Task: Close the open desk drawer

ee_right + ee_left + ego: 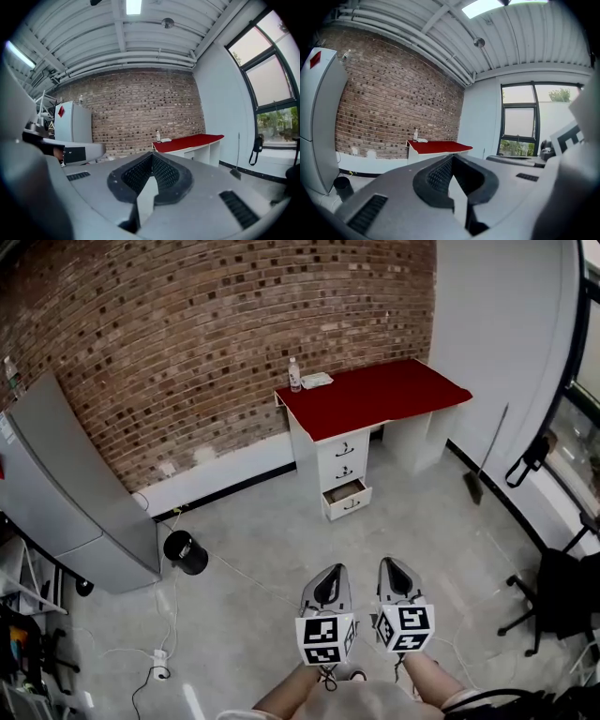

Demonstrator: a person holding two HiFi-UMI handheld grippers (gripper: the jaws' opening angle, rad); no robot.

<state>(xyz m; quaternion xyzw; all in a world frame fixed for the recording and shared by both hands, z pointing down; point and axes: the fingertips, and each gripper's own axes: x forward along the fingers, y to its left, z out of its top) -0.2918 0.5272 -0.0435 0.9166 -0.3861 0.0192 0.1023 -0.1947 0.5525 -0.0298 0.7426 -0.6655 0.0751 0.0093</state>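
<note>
Office — red-topped desk (375, 395), swivel chair (561, 594), brick wall (187, 334)

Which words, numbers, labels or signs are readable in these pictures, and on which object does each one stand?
No word or number is readable in any view.
Left marker cube and right marker cube: black and white square patterns, no letters.
Grey cabinet: a red diamond sign; any print on it is too small to read.
Bottle on the desk: label too small to read.
</note>
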